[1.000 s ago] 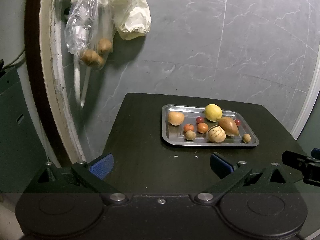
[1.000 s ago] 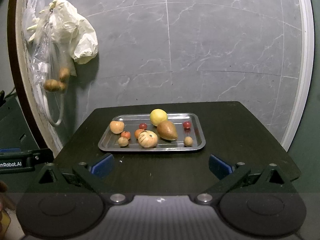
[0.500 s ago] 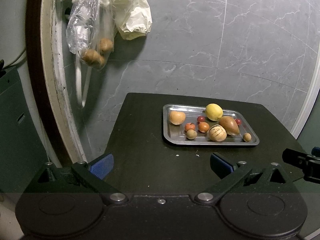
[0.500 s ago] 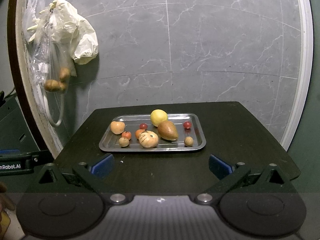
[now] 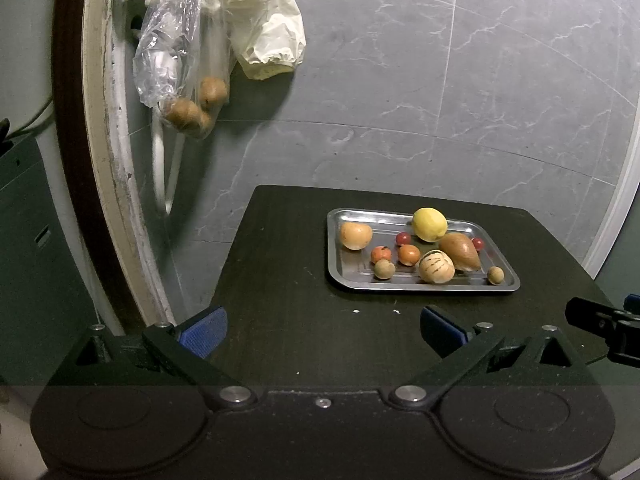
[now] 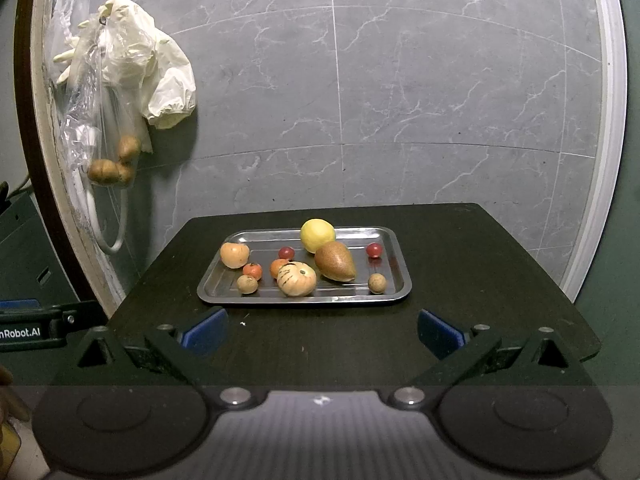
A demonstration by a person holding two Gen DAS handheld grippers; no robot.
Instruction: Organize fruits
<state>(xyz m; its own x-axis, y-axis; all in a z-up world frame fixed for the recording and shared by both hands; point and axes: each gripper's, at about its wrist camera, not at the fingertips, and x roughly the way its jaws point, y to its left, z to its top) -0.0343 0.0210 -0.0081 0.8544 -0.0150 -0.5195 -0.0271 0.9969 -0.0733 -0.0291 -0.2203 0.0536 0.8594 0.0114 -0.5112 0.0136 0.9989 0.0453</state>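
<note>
While both grippers hang back at the near edge of the dark table (image 6: 460, 248), the fruits all lie together in the steel tray (image 6: 390, 236): a lemon (image 6: 317, 235), a brown pear (image 6: 334, 266), a striped gourd (image 6: 297, 279) and small round ones. The left gripper (image 5: 320, 326) and right gripper (image 6: 322, 326) both stand with jaws wide and hold nothing. This fits fruits gathered already or awaiting sorting elsewhere; no step shows.

Bare dark table (image 6: 460, 280) around steel tray (image 6: 402, 276), fruits crowded inside, wall (image 6: 400, 120) close behind
</note>
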